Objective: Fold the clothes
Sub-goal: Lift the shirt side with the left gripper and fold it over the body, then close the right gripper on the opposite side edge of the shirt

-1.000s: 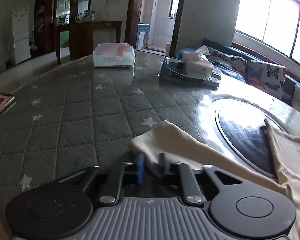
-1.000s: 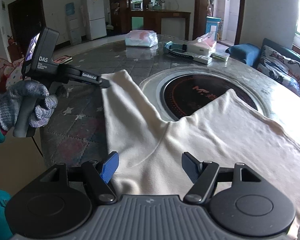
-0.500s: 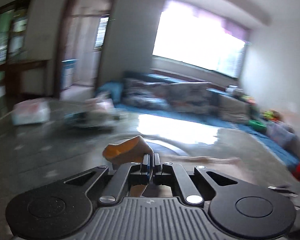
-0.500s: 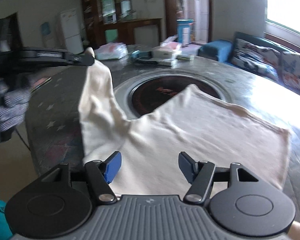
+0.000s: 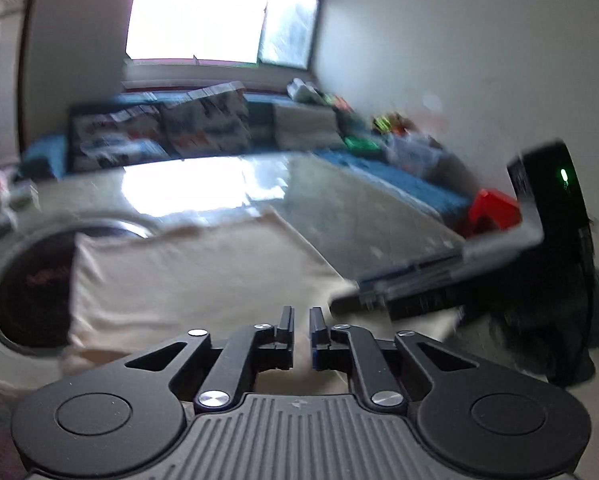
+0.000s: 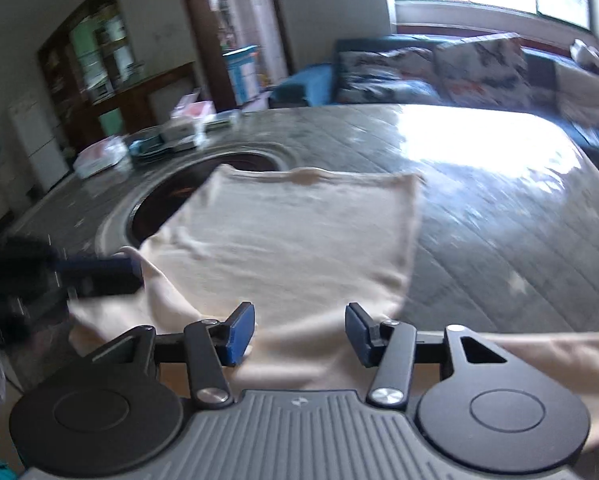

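Lying flat on the table (image 6: 499, 216), the cream shirt (image 6: 283, 236) covers part of the round dark cooktop (image 6: 167, 200) set into the tabletop. The cloth is soft, matte and slightly ribbed; its far edge runs nearly straight, and its right corner (image 6: 413, 179) is square. Near my left side one flap of it rises in a loose fold. The tabletop is a grey-green quilted cover with pale stars under a glossy sheet that reflects the window light.

In the left wrist view my left gripper (image 5: 299, 322) has its two black fingers drawn close, with only a narrow gap between them. Cream cloth shows in and behind that gap, but the frame is blurred and I cannot tell whether the fingers clamp the shirt (image 5: 187, 276) or only hang over it. In the right wrist view the same tool appears as a dark blurred bar at the shirt's raised left fold.

My right gripper (image 6: 299, 330) stands spread wide, blue pads (image 6: 239, 332) well apart, nothing between them. It hovers over the near hem of the shirt; contact cannot be confirmed.

Farther out: a blue sofa (image 6: 419, 76) with patterned cushions below the window, and boxes and a packet (image 6: 99, 156) on the far side of the table.
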Demonstrator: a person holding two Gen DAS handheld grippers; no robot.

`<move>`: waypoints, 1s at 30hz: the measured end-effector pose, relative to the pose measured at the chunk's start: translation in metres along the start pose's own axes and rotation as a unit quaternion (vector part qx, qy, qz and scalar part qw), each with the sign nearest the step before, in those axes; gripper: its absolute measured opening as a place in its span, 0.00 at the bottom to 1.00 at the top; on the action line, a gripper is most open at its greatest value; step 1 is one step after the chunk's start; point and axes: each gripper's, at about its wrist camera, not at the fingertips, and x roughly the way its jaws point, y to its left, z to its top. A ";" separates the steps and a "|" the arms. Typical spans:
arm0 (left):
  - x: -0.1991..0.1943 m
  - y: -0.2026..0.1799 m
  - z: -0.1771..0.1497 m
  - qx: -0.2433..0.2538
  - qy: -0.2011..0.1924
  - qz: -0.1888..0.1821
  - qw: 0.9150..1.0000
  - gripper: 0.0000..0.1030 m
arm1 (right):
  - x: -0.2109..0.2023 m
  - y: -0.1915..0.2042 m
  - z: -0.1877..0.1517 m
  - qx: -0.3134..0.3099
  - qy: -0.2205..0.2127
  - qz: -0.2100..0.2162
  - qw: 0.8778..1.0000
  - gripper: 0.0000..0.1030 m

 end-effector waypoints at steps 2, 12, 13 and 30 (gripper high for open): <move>-0.001 0.005 -0.006 0.004 0.012 -0.005 1.000 0.13 | -0.003 -0.012 -0.003 0.021 0.001 -0.011 1.000 0.46; -0.043 0.080 -0.031 -0.044 0.022 0.120 0.992 0.30 | 0.013 0.011 -0.012 0.000 0.028 0.035 0.999 0.40; -0.048 0.087 -0.035 -0.048 0.025 0.132 0.990 0.30 | 0.018 0.015 -0.013 -0.003 0.034 0.040 0.999 0.40; -0.056 0.092 -0.075 -0.042 0.036 0.150 0.987 0.41 | -0.002 0.067 0.021 -0.099 -0.002 0.027 0.995 0.06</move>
